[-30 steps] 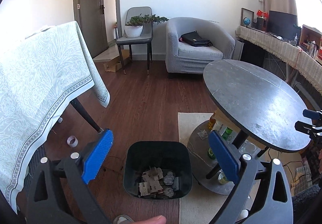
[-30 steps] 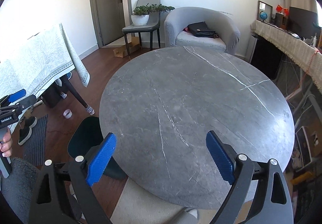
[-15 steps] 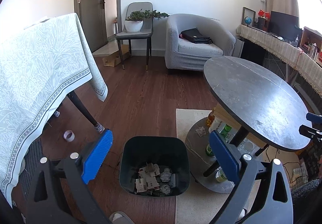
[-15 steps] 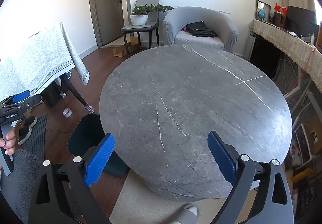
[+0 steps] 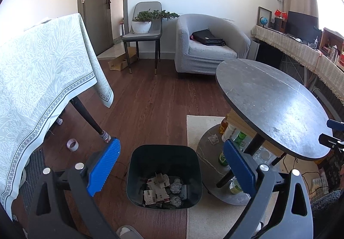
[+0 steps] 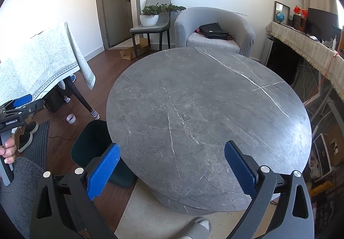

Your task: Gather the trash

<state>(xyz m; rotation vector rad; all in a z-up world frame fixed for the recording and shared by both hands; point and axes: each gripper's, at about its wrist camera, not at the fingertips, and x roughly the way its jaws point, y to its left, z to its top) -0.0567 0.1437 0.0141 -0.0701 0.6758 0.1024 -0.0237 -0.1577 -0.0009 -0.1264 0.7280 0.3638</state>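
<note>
A dark bin point(image 5: 164, 154) stands on the wood floor with crumpled paper and torn cartons point(image 5: 163, 189) inside. My left gripper point(image 5: 172, 163) is open and empty, held above and in front of the bin. My right gripper point(image 6: 172, 166) is open and empty over the near edge of the round grey marble table point(image 6: 206, 114), whose top is bare. Part of the bin point(image 6: 90, 144) shows left of the table in the right wrist view. A crumpled paper wad point(image 5: 213, 139) lies on the table's lower shelf.
Bottles and cans point(image 5: 234, 146) stand on the lower shelf. A cloth-covered table point(image 5: 38, 80) stands at left, a tape roll point(image 5: 72, 144) on the floor by its leg. A grey armchair point(image 5: 206, 45) and a chair with a plant point(image 5: 144, 28) stand behind. A beige rug point(image 5: 210, 213) lies under the round table.
Both grippers have risen and drawn back a little; the bin and table look farther off. Both stay open and empty.
</note>
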